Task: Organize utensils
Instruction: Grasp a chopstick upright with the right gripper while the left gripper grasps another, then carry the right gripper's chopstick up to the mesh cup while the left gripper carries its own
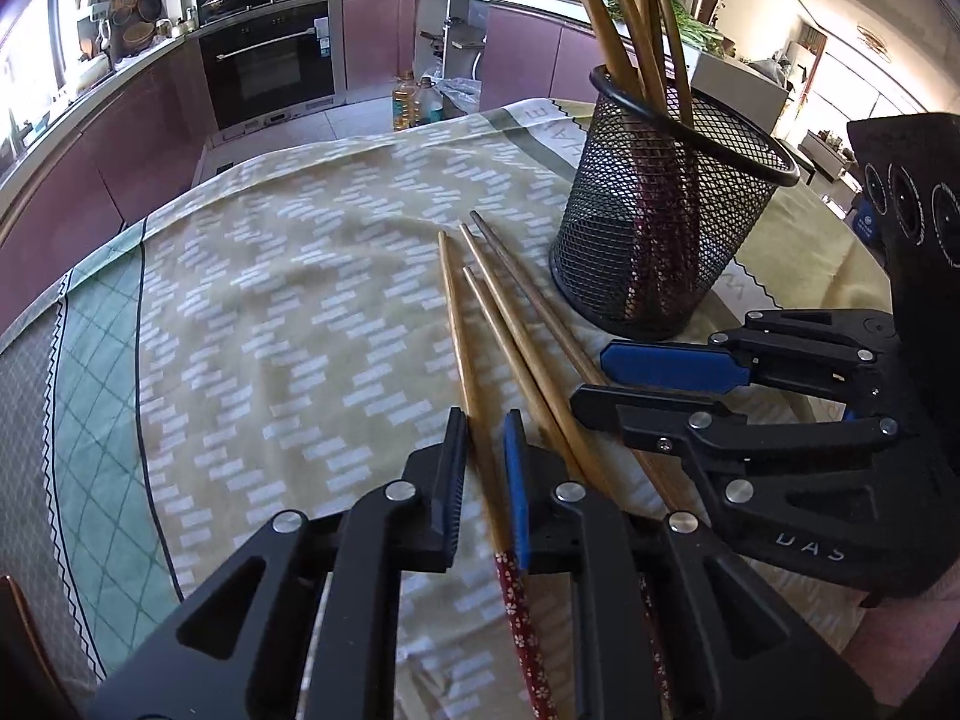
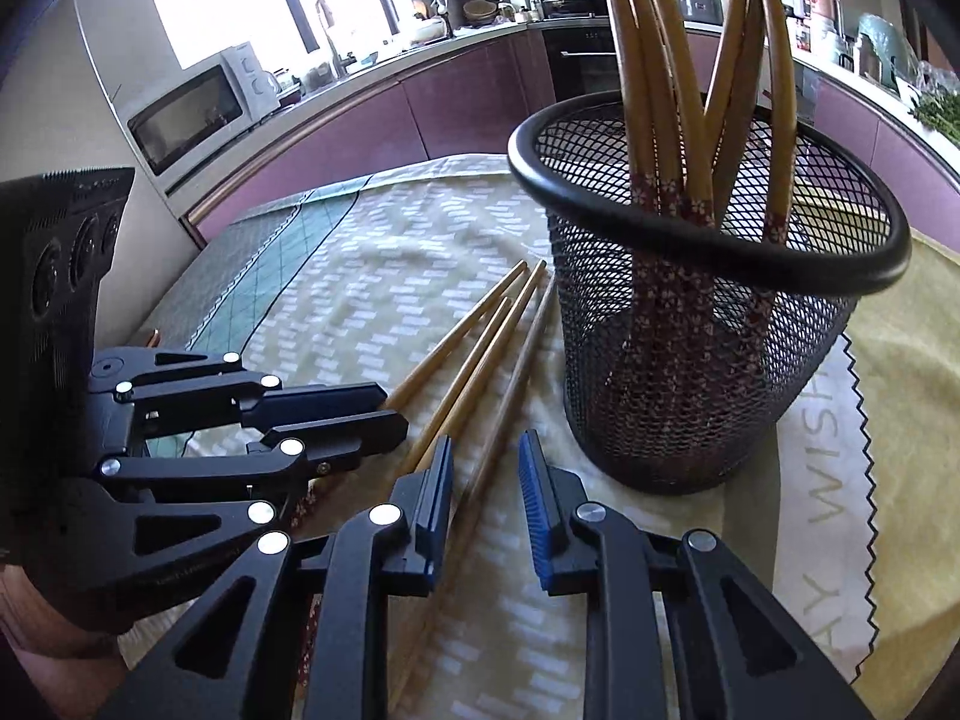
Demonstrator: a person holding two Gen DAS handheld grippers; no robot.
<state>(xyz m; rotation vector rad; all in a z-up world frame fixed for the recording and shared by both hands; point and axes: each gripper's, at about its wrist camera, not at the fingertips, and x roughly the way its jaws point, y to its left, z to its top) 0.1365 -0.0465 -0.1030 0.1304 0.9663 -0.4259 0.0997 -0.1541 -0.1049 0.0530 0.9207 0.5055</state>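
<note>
Left gripper straddling chopstick, low over tablecloth

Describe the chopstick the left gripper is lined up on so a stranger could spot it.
Start at the black mesh holder on the yellow tablecloth. Four loose chopsticks lie beside it; the wanted chopstick is farthest from the holder, passing between the left gripper pads.

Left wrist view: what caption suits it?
Left gripper straddles one wooden chopstick on patterned tablecloth, beside black mesh cup.

Both wrist views closely share the mesh cup.
</note>
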